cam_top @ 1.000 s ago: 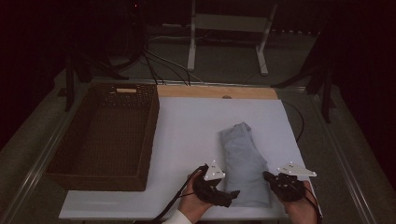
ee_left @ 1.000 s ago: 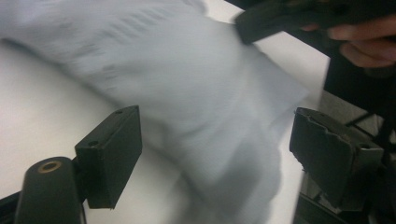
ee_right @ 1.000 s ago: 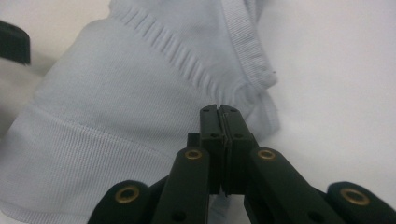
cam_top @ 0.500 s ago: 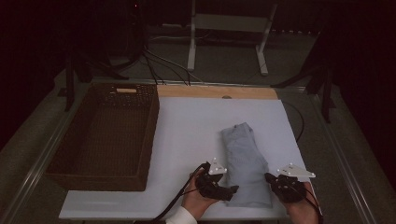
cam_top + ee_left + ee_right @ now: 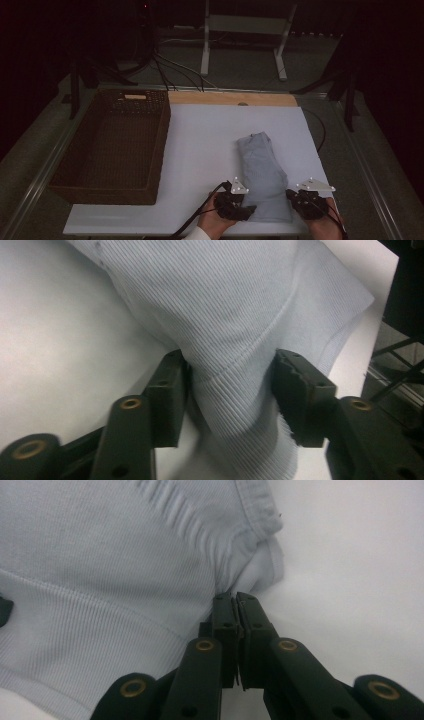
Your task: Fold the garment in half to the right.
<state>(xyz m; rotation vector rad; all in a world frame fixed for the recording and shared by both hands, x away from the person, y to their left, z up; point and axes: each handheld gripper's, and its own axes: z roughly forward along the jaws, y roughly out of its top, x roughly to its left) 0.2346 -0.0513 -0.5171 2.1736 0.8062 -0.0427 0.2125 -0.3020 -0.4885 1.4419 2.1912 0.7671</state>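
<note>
Two handheld grippers met a folded pale-blue garment (image 5: pixel 263 175) lying at about five o'clock on the white table (image 5: pixel 205 145). At the garment's seven o'clock corner, the left gripper (image 5: pixel 246 210) had just been closing its jaws, with a bunched ribbed fold between them and both pads against the cloth. At the garment's five o'clock corner, the right gripper (image 5: pixel 296 197) had its jaws pressed together, pinching the garment's edge. A brown wicker basket (image 5: pixel 150 150) sat at nine o'clock on the table, apart from the garment.
</note>
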